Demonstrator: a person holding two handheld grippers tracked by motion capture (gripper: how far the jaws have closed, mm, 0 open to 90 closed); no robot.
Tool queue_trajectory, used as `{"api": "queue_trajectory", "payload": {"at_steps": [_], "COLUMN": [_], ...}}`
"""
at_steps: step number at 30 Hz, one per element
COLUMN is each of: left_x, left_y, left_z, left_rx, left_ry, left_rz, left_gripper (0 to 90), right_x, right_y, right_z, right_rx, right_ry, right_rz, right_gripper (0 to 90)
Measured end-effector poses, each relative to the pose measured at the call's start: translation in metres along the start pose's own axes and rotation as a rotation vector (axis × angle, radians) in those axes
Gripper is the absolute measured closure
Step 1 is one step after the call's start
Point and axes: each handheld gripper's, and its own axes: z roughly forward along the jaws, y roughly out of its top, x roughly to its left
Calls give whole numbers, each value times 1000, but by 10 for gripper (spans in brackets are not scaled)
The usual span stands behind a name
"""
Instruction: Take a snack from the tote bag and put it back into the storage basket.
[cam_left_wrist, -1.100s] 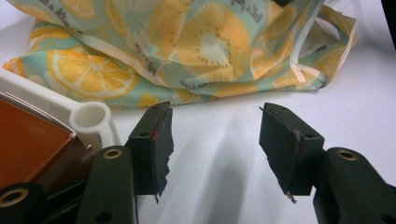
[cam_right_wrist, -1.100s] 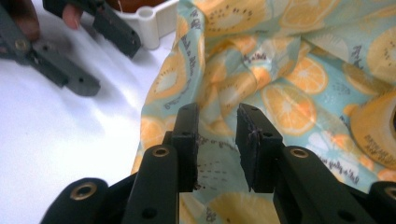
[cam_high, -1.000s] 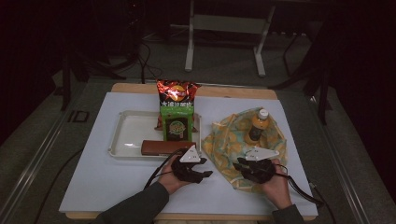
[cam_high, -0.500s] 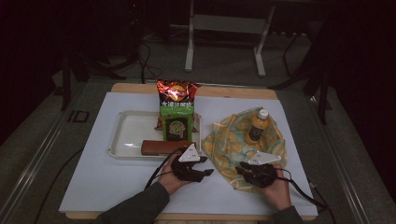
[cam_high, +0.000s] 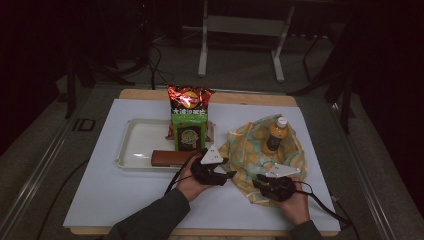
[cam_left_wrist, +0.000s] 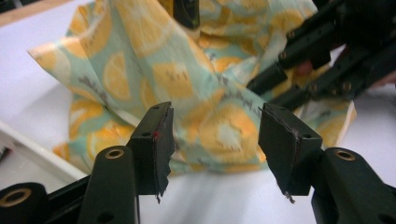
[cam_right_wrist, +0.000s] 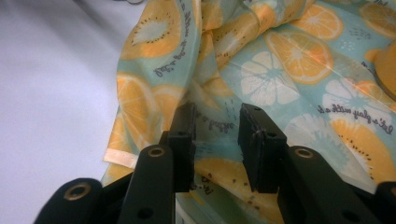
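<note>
now both grippers (cam_high: 227, 172) (cam_high: 260, 184) at cloth (cam_high: 250, 150)

Left hand-held gripper (cam_high: 226, 174) hangs with jaws parted; right hand-held gripper (cam_high: 258, 186), low, has jaws just opening, nothing pinched.

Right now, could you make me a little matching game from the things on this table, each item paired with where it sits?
Things:
1. bottle
2. chip bag
3. brown bar
4. left gripper

Places:
A. at the near edge of the tray
B. standing in the middle of the fruit-print cloth
C. upright at the far right corner of the tray
D. by the cloth's left edge

Pairs: 1-B, 2-C, 3-A, 4-D
</note>
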Motion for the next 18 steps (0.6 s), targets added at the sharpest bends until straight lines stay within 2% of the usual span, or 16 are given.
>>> {"api": "queue_trajectory", "payload": {"at_steps": [8, 13, 18], "left_x": [4, 7, 7], "left_y": [23, 34, 41], "left_z": [3, 10, 20], "left_rx": [-16, -6, 16], "left_ry": [12, 12, 9], "left_rz": [5, -7, 3], "left_gripper": [447, 442, 437], "right_x": [1, 1, 2], "right_y": [-2, -4, -5], "right_z": [3, 4, 6], "right_rx": [2, -5, -8], "right_ry": [-1, 3, 8], "right_rz": [3, 7, 18], "right_gripper": [668, 667, 667]}}
